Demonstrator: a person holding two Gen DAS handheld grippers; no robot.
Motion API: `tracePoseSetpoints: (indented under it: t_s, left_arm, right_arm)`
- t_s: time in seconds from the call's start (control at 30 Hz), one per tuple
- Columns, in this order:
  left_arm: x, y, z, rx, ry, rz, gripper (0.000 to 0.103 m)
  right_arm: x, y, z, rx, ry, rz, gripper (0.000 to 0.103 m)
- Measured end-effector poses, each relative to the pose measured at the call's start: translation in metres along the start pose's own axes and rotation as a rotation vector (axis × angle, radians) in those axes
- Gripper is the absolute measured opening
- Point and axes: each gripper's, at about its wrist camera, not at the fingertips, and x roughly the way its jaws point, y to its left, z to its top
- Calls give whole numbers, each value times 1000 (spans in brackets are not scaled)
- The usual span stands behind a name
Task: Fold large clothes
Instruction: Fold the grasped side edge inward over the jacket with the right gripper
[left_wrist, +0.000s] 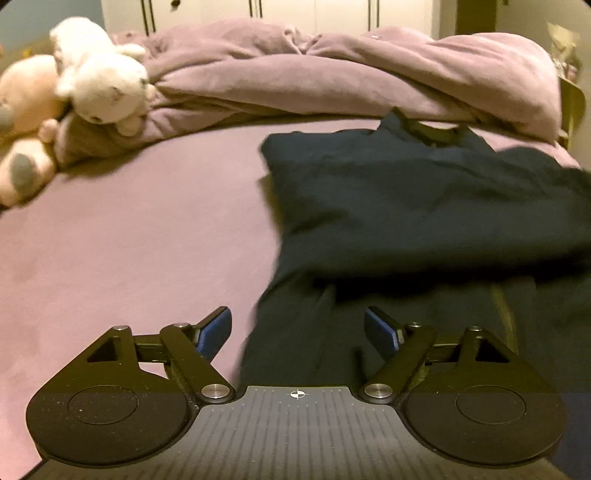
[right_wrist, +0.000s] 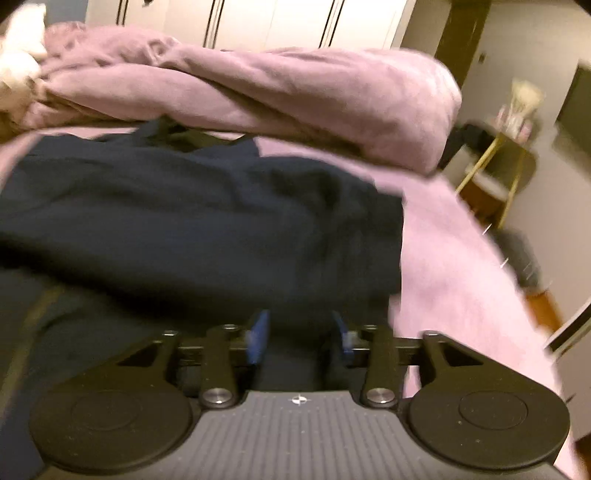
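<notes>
Mauve bedsheet covers the mattress on which the dark navy garment lies, its bulk to the 1 o'clock side of the left gripper and its near end running down toward 6 o'clock, right between that gripper's fingers. In the right wrist view the same garment fills the field from 9 to 12 o'clock, with its right-hand edge at about 1 o'clock and bare sheet beyond. Its long axis seems to run from the grippers away toward the duvet, so both tools sit at the near short end, the left at the garment's left edge, the right gripper nearer its right edge.

An upper layer looks already doubled over a lower one, leaving a soft, rumpled ridge across the middle; the cloth is limp and heavily creased, with a thin olive stripe showing low down.

Both sets of blue-padded jaws stand apart, holding nothing, the left pair wider than the right; the right view is motion-blurred.

Beyond the garment a heaped mauve duvet lies at 12 o'clock, plush toys at 10 o'clock, white wardrobe doors behind.
</notes>
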Motion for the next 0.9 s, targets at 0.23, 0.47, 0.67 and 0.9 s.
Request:
tracePoseSetpoints:
  t_s: [0.23,0.47,0.67,0.9]
  left_arm:
    - [-120,56,-99,-64,-8,26,88]
    - [-174,71,-175,-167,74,-53,88]
    - [-170,77,-196,-238,141,-76,86]
    - [-157,99,-197,-362,199,-163,81]
  right_arm:
    - [-132,-56,-130,194,35,68,63]
    - [-193,-94,-198,358,124,130,65]
    - [-195,-101,-215,412,161,151,65]
    - [-190,-128,-240,594,219,250,64]
